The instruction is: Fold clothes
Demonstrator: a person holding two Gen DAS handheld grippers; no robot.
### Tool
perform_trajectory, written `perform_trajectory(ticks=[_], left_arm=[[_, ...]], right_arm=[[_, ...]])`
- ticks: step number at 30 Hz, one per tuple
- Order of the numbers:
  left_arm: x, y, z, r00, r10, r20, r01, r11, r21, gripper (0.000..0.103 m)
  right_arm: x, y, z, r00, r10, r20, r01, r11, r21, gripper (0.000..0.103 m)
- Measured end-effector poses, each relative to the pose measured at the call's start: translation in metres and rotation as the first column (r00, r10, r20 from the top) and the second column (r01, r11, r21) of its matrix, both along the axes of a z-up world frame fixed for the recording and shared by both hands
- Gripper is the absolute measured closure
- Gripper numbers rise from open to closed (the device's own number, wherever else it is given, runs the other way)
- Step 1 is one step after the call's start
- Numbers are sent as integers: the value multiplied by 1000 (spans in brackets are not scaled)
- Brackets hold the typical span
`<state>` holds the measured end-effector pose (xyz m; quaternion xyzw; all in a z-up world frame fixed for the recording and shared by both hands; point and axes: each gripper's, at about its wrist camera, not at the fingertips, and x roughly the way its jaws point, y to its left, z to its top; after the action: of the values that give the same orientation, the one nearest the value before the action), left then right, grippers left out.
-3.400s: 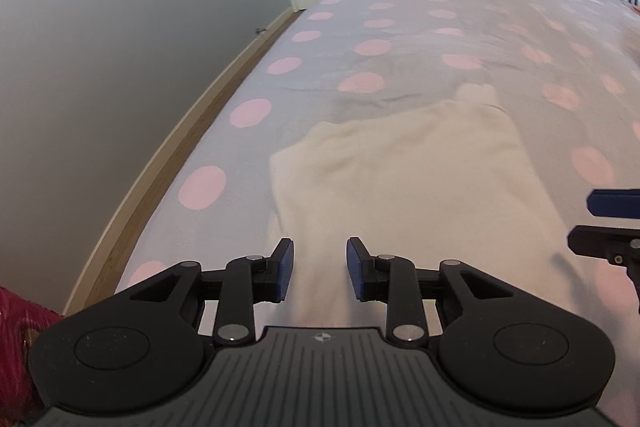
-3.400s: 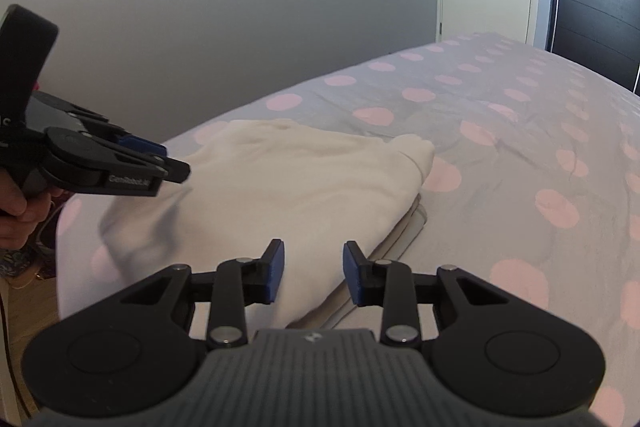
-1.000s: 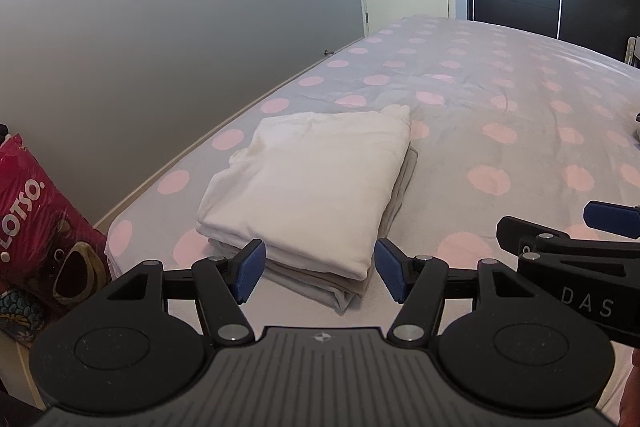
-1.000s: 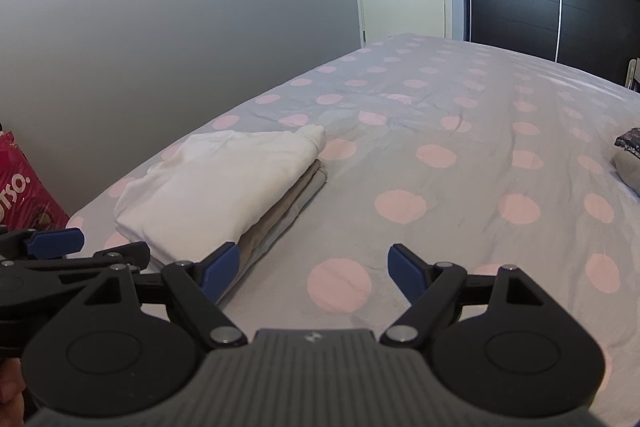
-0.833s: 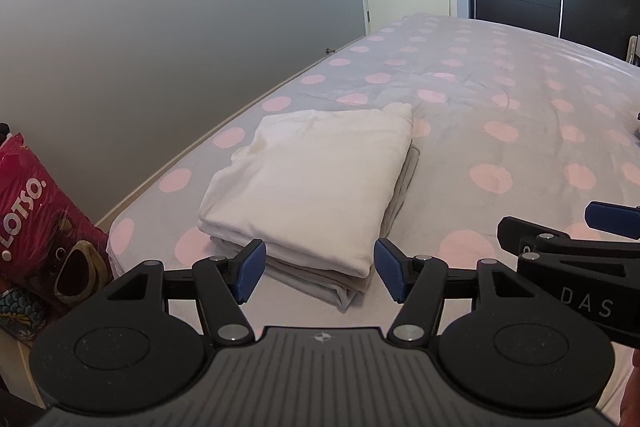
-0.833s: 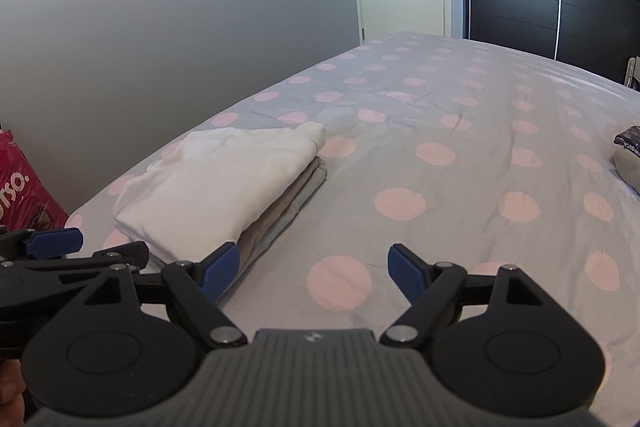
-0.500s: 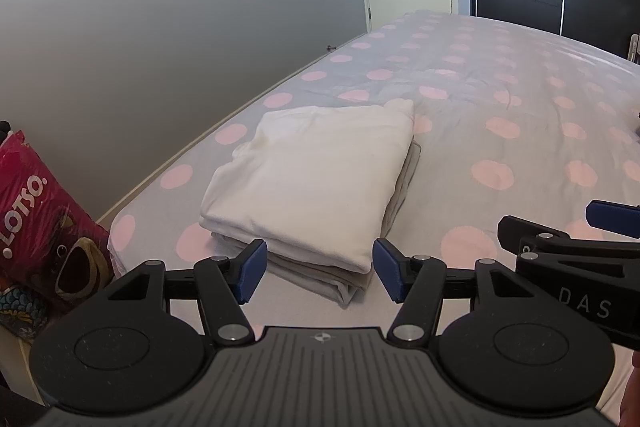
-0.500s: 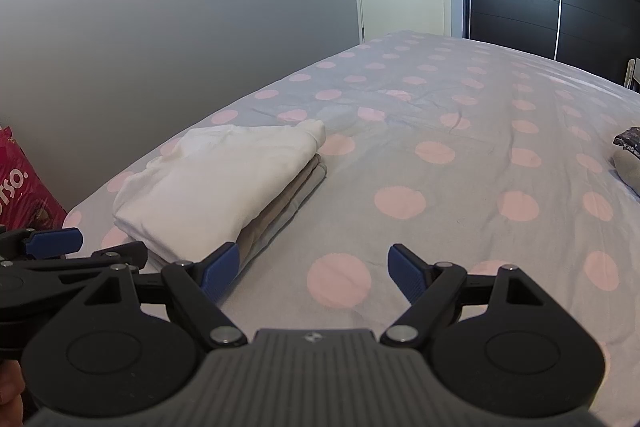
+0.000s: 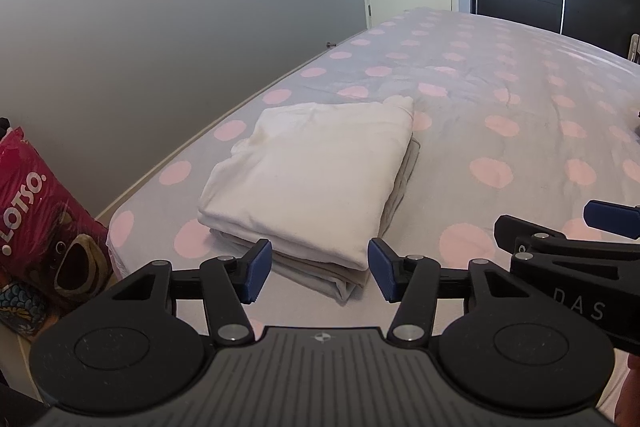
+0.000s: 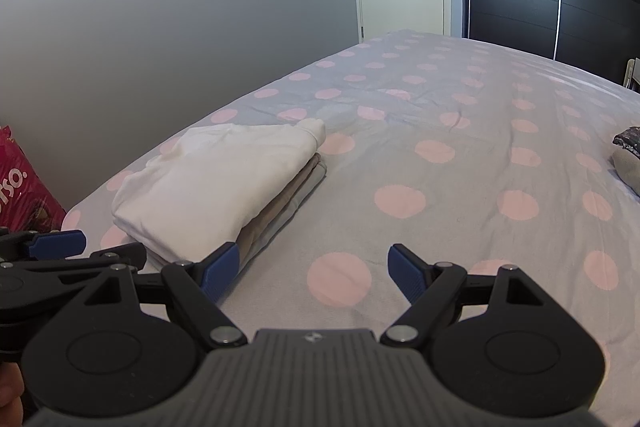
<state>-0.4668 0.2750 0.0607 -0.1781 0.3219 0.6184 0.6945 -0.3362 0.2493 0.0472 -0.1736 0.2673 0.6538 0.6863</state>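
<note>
Finishing well means leaving the folded white garment (image 9: 316, 179), centre frame on the bed (image 9: 520, 115), squared; left hand-held gripper (image 9: 320, 269), just narrowing, and right hand-held gripper (image 10: 314, 269) gape, holding nothing.

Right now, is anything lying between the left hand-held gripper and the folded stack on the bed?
Nothing visible. The left hand-held gripper, jaws open and empty, has just been closing and faces the folded white garment atop the stack; only bare polka-dot bedsheet lies between.

Soft even daylight, sharp focus, faint shadows, strong fisheye bending, dark corners.
</note>
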Motion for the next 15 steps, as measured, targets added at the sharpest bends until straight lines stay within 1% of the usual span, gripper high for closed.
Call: perform_trajectory(ticks=[15], left_arm=[[-1, 0, -1, 1000, -2, 4, 2, 1000, 3, 52]], right_arm=[[1, 0, 0, 1000, -1, -1, 1, 1000, 1, 20]])
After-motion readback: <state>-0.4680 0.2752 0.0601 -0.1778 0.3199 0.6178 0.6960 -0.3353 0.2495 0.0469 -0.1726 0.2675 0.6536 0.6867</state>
